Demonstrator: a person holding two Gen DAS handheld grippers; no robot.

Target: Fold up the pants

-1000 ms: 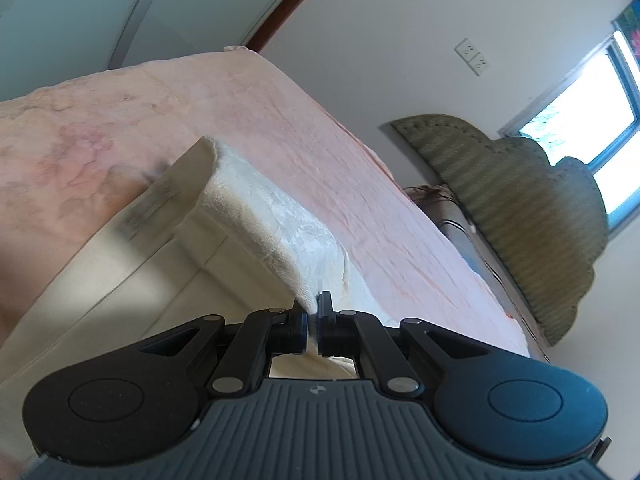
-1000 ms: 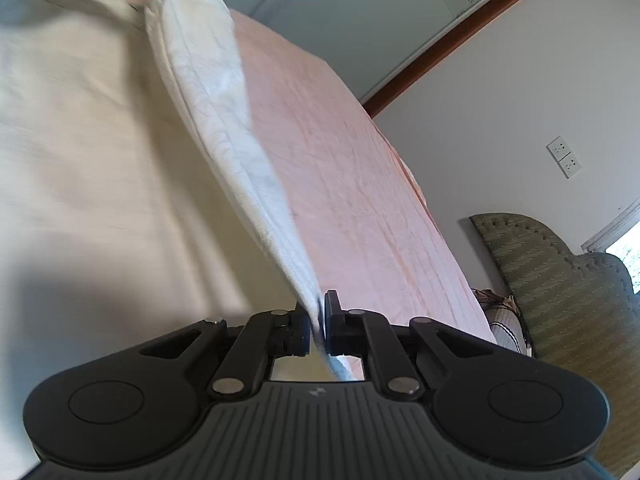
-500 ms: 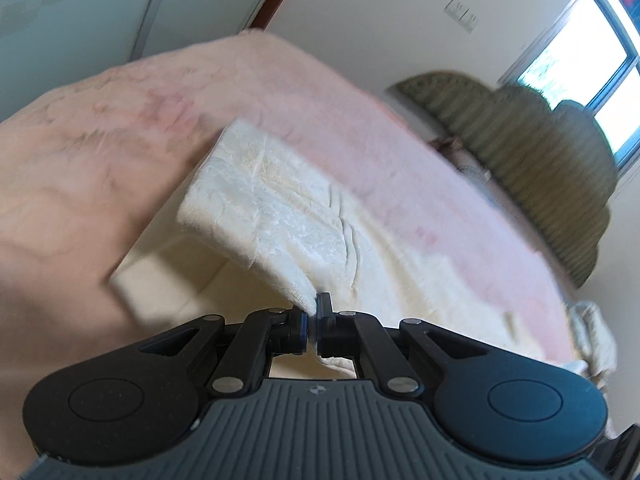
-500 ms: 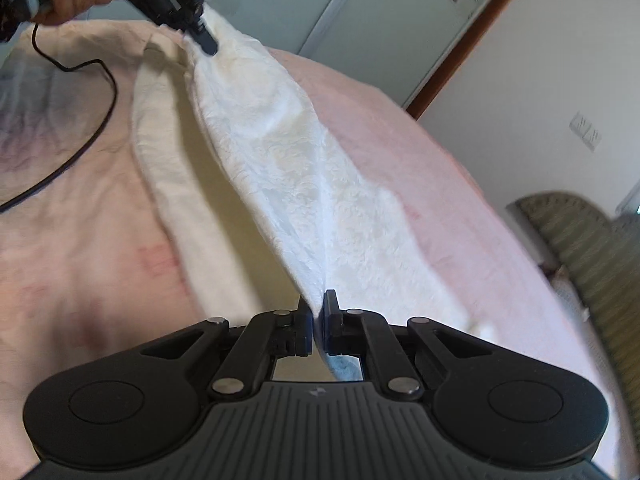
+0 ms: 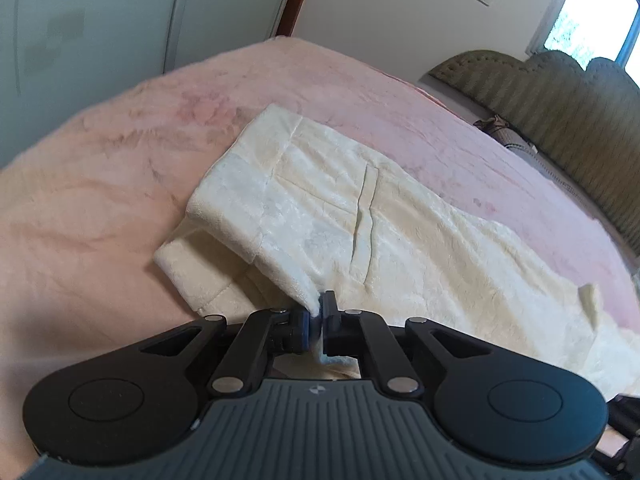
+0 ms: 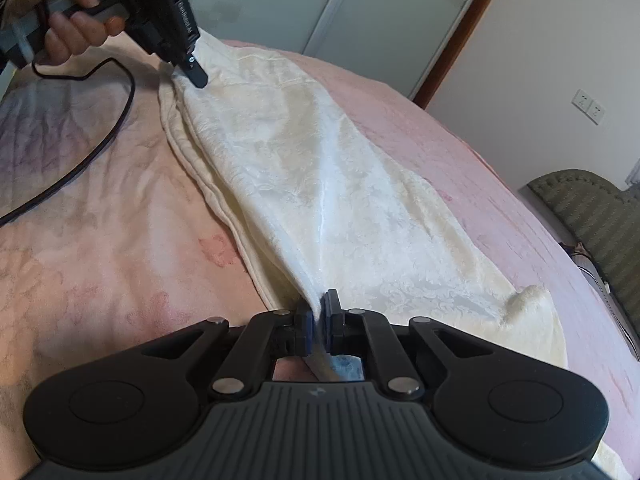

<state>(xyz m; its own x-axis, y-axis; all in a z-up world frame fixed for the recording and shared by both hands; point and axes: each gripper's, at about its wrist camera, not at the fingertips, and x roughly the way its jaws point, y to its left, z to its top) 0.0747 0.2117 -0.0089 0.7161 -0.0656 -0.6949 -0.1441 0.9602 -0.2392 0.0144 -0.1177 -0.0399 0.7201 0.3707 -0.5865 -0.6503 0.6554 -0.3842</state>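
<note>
Pinching a corner of cream fabric at the bottom centre of its own view, the left gripper (image 5: pixel 319 312) has its jaws clamped on the waist end of the pants (image 5: pixel 360 216). From there the pants run toward the right edge of the frame, one layer folded over another, with the lower waistband corner poking out at left centre. The right gripper (image 6: pixel 319 312) is likewise closed on cloth, which seems to be the leg end, though the hem is hidden behind the fingers. In that view the pants stretch up toward the upper left, where the left gripper (held in a bare hand (image 6: pixel 72 20)) grips them. A black cable (image 6: pixel 100 148) loops across the pink bedspread (image 6: pixel 100 260) beneath. Beyond lie a green padded headboard (image 5: pixel 560 92) and white wardrobe doors (image 6: pixel 360 12).
</note>
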